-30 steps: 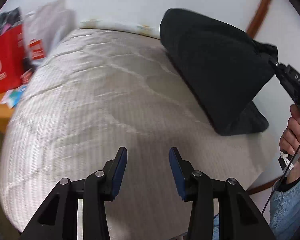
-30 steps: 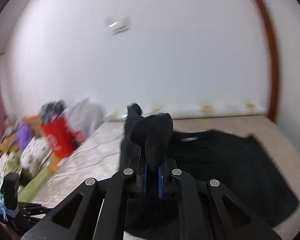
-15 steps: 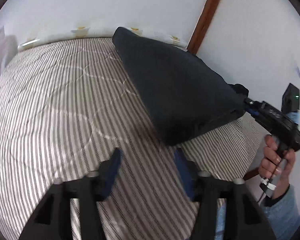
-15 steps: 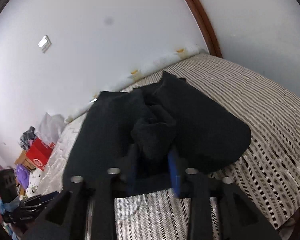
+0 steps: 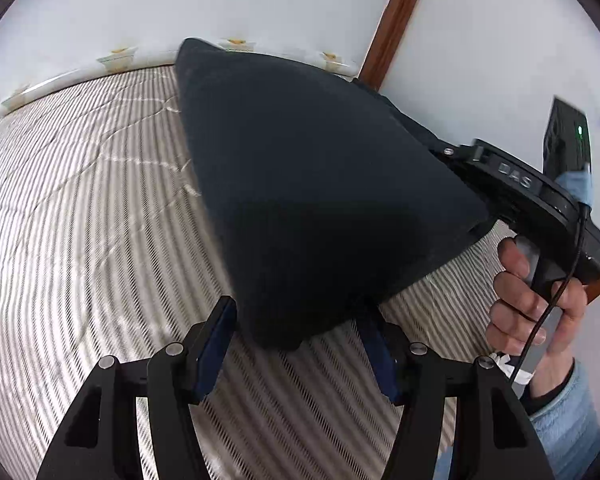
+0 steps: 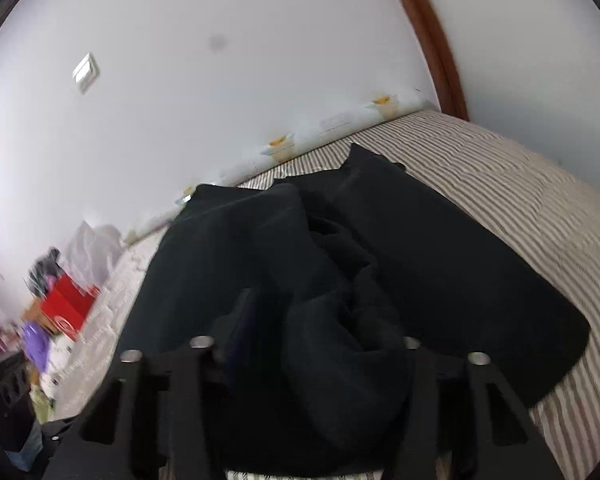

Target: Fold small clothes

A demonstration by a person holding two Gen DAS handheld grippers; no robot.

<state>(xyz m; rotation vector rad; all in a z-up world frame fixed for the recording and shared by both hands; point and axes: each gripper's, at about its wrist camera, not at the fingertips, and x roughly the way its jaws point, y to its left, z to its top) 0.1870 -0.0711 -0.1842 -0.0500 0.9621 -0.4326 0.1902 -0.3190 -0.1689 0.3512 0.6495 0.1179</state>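
So the black garment (image 5: 320, 184) hangs stretched over the striped bed (image 5: 80, 240), one end bunched in the right gripper (image 6: 324, 332). Its jaws have just been closing with cloth between them, though I can't tell if they really pinch it. The free lower corner sits right ahead of the left gripper (image 5: 296, 344), whose jaws are spread and empty, so that's the nearer one to grab it.

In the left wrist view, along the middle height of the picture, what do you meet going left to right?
Striped bedcover → black garment, lifted at its right corner → right gripper, its tips hidden in the cloth → hand on its handle.
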